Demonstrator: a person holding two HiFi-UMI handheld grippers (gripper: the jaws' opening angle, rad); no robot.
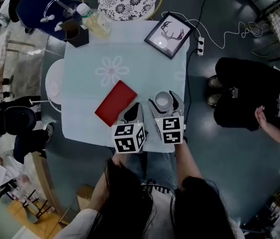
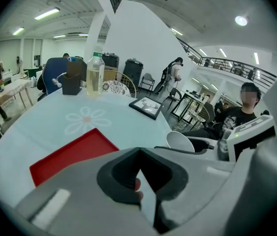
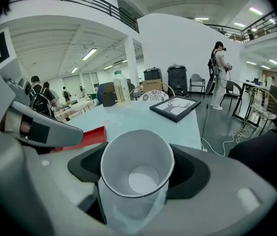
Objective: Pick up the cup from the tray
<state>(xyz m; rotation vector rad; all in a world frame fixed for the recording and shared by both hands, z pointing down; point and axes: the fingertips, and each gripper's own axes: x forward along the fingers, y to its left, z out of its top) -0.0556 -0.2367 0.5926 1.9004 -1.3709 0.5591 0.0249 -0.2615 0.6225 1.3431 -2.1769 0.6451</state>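
Currently right gripper [image 3: 138, 181] has its jaws closed on the white cup [image 3: 136, 156], one jaw on either side of the wall, mouth open to the camera, nothing inside. Wall looks thin, likely paper. Judgement: squeeze only enough to stop slip; more would crush the rim oval.

Left gripper [image 2: 139, 154] jaws together, nothing between them. It sits just beside the right gripper, on its left.

Cup is off the red tray [image 1: 116, 102]. From the head view it is just right of the tray's near corner, over the front part of the pale worktop [image 1: 130, 49]. Cannot tell whether the base is clear of the surface or touching it.

To finish the pick well:
- lift straight up and hold the mouth level
- hold the grip low on the wall, where the cup is stiffer
- hold the left gripper aside so it cannot knock the cup

Farther out: picture frame [image 1: 169, 35] and bottle [image 1: 94, 20] stand at the far side, well apart from the cup. Person [image 1: 249, 93] sits off the right edge of the worktop.
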